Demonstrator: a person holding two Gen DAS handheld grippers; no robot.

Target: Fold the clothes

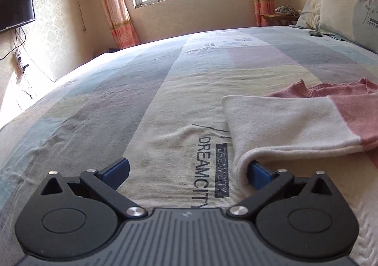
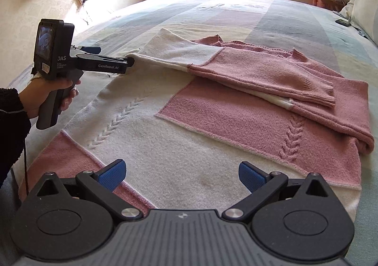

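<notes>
A: Big picture first: the bed (image 2: pixel 236 13) fills the room, its striped cover running up to the pillows (image 1: pixel 349 8) at two o'clock in the left wrist view.

B: And the sweater (image 2: pixel 212 124), pink and cream, lies flat across the middle of the bed, right in front of the right tongs.

A: One pink sleeve (image 2: pixel 283 76) is folded over the body, cuff pointing to three o'clock.

B: The cream sleeve (image 1: pixel 278 124) is off the cover. Its end drapes over the right-hand blue finger of the left tongs (image 1: pixel 186 171).

A: Are those closed on it?

B: No, the left tongs are spread wide; the fabric only hangs over one finger. From the right wrist view, a hand (image 2: pixel 50 93) at nine o'clock holds that tool's grip.

A: And the right tongs (image 2: pixel 182 175)?

B: Released too, fingers wide apart at six o'clock, over the cream hem, gripping nothing.
</notes>
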